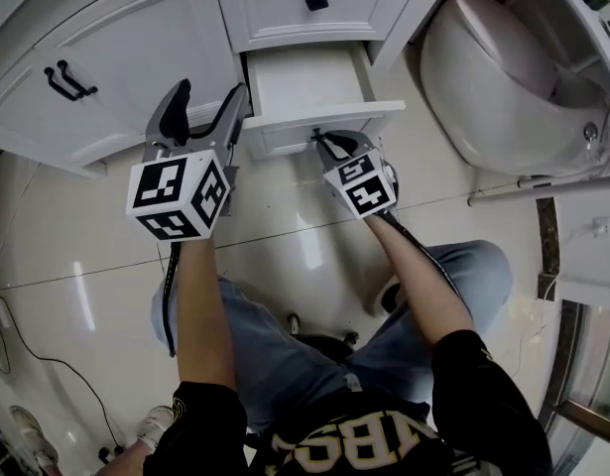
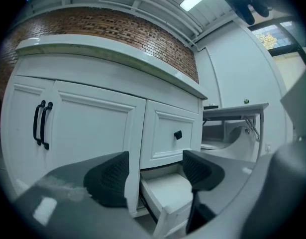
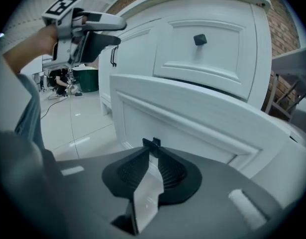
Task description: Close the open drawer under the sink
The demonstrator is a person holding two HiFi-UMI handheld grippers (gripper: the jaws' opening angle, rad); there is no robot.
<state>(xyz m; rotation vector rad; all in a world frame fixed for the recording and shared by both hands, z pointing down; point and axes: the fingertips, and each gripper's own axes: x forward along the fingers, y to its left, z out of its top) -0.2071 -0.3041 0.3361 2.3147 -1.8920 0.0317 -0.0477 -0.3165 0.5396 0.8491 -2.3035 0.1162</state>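
The white open drawer (image 1: 306, 79) sticks out of the vanity cabinet's bottom row, empty inside. My right gripper (image 1: 318, 139) is at the middle of the drawer front (image 3: 202, 118); its jaws are together, pinching the small black knob (image 3: 152, 143) at their tips. My left gripper (image 1: 207, 107) is open and holds nothing. It hovers by the cabinet post just left of the drawer (image 2: 167, 193), which shows between its fingers in the left gripper view (image 2: 155, 171).
Above the open drawer is a shut drawer with a black knob (image 1: 316, 1). Cabinet doors with black handles (image 1: 66, 80) stand to the left. A white toilet (image 1: 503, 77) is at the right. The person's legs (image 1: 285, 355) are on the tiled floor.
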